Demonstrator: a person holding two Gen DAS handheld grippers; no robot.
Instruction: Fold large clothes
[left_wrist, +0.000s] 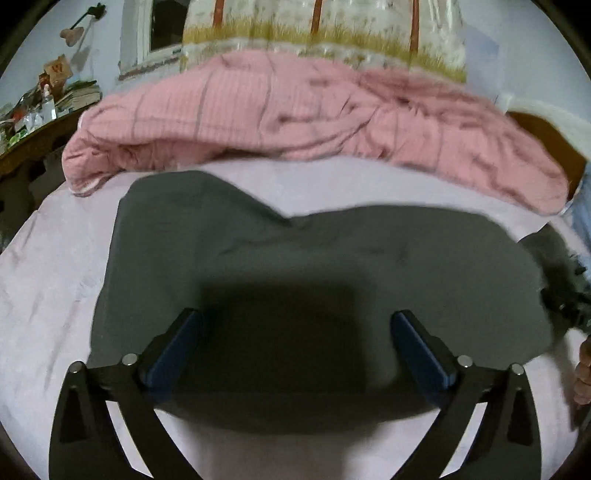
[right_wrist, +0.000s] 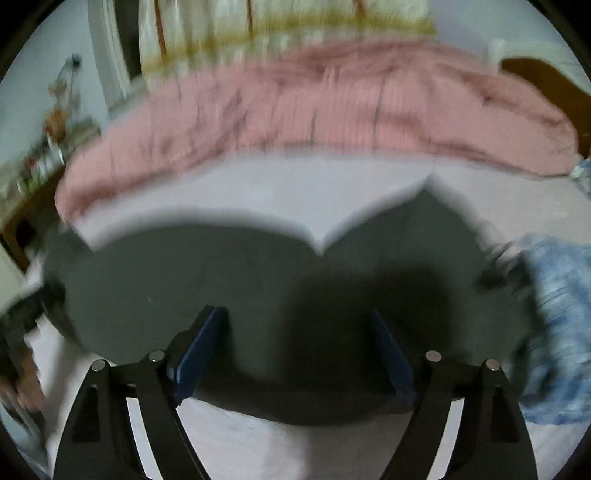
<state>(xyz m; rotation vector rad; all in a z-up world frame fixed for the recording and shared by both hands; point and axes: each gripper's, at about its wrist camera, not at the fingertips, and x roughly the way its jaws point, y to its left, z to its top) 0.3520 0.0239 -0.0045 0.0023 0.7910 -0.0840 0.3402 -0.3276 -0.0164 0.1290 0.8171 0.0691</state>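
Observation:
A dark grey garment (left_wrist: 314, 266) lies spread flat on the pale pink bed sheet (left_wrist: 48, 295). It also shows in the right wrist view (right_wrist: 221, 280), blurred. My left gripper (left_wrist: 297, 325) is open and empty, hovering above the garment's near part. My right gripper (right_wrist: 295, 325) is open and empty too, above the garment's near edge. Part of the right gripper (left_wrist: 565, 291) shows at the right edge of the left wrist view, by the garment's right side.
A crumpled pink blanket (left_wrist: 295, 118) lies across the far side of the bed. A blue patterned cloth (right_wrist: 557, 325) lies at the right. A cluttered wooden shelf (left_wrist: 33, 122) stands at the far left. A curtain (left_wrist: 325, 29) hangs behind.

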